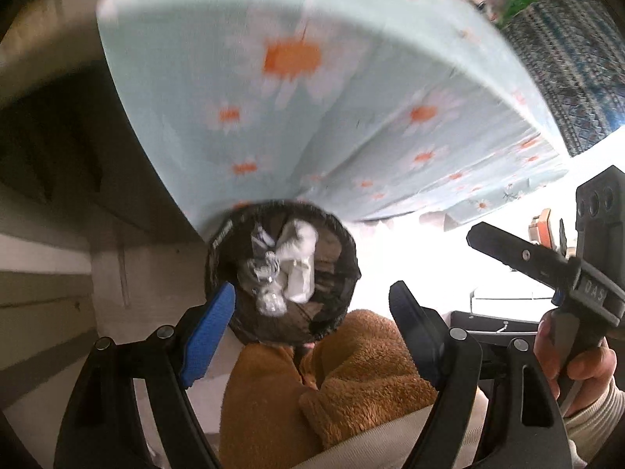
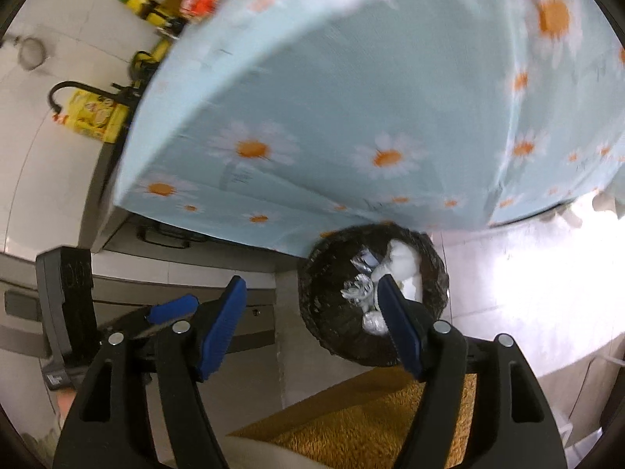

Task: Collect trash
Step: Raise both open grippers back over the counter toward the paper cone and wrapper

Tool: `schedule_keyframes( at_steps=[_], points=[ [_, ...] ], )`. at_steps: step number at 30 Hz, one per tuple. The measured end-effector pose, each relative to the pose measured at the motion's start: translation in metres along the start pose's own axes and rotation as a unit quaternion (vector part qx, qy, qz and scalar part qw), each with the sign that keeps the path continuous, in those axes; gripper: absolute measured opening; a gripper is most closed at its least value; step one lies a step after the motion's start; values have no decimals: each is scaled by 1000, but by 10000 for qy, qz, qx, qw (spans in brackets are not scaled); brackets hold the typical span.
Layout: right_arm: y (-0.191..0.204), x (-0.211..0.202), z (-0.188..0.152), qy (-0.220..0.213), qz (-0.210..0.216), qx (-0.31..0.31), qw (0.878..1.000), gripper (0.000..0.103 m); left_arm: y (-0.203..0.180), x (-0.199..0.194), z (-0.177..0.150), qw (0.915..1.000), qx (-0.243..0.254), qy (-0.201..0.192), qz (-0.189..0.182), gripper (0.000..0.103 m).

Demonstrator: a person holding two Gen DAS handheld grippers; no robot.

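Cabinet fronts (image 1: 47, 203) fill the left edge of the left wrist view, brownish panels with pale strips, all a bit smeared. Next to them comes the daisy-print tablecloth (image 1: 297, 90), light blue with orange-centred flowers, draped over a table and hanging down. Tucked right at its lower edge sits the trash bin (image 1: 281, 269), a dark round basket with a black liner. Inside it you can see crumpled white paper (image 1: 299, 262) and some shiny silvery wrappers (image 1: 265, 273) beside it.

The left gripper (image 1: 308, 301) hangs above the bin with its blue-padded fingers (image 1: 207, 324) spread apart, nothing between them. Below that there's a fuzzy orange-brown slipper or sleeve thing (image 1: 351, 371), can't tell which. Far right, a hand (image 1: 574, 355) holds the other tool's handle.

In the right wrist view, yellow packages (image 2: 93, 117) and clutter sit on the floor at left, then the same tablecloth, then the bin at centre-right with the same paper and wrappers in it. The right gripper (image 2: 308, 324) is also released, jaws apart and empty, its right finger overlapping the bin opening in the picture. An orange mat (image 2: 363, 426) lies below.
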State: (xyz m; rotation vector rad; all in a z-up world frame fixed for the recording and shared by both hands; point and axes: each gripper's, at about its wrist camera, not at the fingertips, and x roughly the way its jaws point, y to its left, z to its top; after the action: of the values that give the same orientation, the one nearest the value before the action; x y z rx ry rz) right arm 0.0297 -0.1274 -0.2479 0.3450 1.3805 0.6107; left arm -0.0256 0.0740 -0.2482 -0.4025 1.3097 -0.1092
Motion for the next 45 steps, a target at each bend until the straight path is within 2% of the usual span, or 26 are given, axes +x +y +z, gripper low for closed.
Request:
schedule_keyframes(
  at_steps=[7, 17, 20, 24, 32, 36, 38, 41, 45],
  points=[
    [30, -27, 5, -414, 175, -389, 9982, 70, -17, -44, 15, 9987, 321, -375, -155, 79],
    [53, -74, 43, -1099, -86, -823, 9905, 71, -40, -103, 35, 9911, 676, -1108, -277, 79],
    [61, -97, 56, -1402, -8, -865, 9863, 81, -42, -117, 47, 9875, 687, -1375, -343, 79],
    [71, -120, 71, -1699, -12, -965, 9807, 84, -46, -131, 62, 9840, 662, -1606, -392, 79],
    [85, -137, 123, -1785, 31, -1107, 9777, 88, -41, -152, 84, 9761, 386, -2087, -461, 79],
    [92, -131, 161, -1678, 186, -1248, 9777, 88, -35, -154, 90, 9740, 118, -2230, -371, 79],
    [92, -124, 181, -1598, 296, -1123, 9803, 88, -32, -153, 94, 9726, -70, -2307, -284, 79],
    [88, -107, 217, -1311, 646, -861, 9855, 88, -28, -144, 104, 9729, -393, -2272, -176, 79],
    [88, -87, 255, -1076, 899, -928, 9858, 96, -30, -128, 119, 9759, -617, -2092, 60, 79]
  ],
)
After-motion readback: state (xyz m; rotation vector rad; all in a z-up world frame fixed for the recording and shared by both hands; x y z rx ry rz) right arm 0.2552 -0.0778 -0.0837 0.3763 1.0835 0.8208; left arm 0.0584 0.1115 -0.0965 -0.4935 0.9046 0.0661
